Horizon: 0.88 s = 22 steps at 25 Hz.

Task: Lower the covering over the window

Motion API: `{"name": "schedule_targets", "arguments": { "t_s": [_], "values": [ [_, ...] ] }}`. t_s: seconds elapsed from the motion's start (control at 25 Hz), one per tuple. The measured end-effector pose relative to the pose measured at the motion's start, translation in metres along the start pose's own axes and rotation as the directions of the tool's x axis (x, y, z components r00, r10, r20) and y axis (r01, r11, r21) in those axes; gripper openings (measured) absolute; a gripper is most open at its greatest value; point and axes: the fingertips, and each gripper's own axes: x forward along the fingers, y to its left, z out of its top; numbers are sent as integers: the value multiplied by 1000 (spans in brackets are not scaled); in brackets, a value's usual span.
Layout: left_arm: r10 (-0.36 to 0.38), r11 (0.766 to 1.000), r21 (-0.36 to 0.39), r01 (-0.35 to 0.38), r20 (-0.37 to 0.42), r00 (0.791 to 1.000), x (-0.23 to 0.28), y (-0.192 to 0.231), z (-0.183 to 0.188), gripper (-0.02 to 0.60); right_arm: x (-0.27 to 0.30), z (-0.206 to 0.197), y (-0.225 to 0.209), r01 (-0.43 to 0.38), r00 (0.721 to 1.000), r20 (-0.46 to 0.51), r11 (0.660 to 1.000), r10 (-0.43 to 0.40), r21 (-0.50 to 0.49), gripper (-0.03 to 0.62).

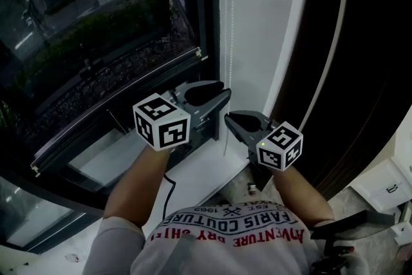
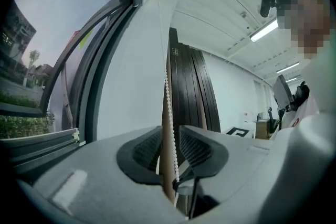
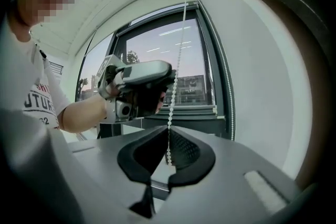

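The window [image 1: 96,29] stands bare; the covering itself shows in no view. Beside the frame the left claw [image 2: 170,131] sits higher, jaws slightly apart with the bead chain [image 2: 168,97] running loose between them; the right claw [image 3: 168,131] is pinched tight on that chain below. Likely best: close the left firmly on the beads before the right releases, then pull straight down

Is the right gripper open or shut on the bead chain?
Shut on the bead chain. In the right gripper view, the right gripper has its jaw tips together, the chain pinched between them.
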Motion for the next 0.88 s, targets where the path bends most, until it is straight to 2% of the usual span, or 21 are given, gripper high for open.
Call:
{"name": "schedule_targets", "arguments": {
  "t_s": [0.4,0.48,0.56,0.72,0.88],
  "values": [
    [-36,999,27,36,0,999,20,3,22,98,6,-2,2,-50,999,-5,999,50,10,12],
    [-37,999,32,37,-2,999,21,5,24,78,9,-3,0,-53,999,-4,998,53,16,12],
    [-32,999,31,32,3,999,21,8,26,28,11,-3,-2,-55,999,-3,998,55,21,12],
    [-48,999,22,48,9,999,24,10,25,18,12,-4,-5,-55,998,-4,998,55,25,12],
    [-79,995,65,79,-4,997,27,2,22,11,11,-7,-8,-50,999,-3,998,50,36,12]
  ]
}}
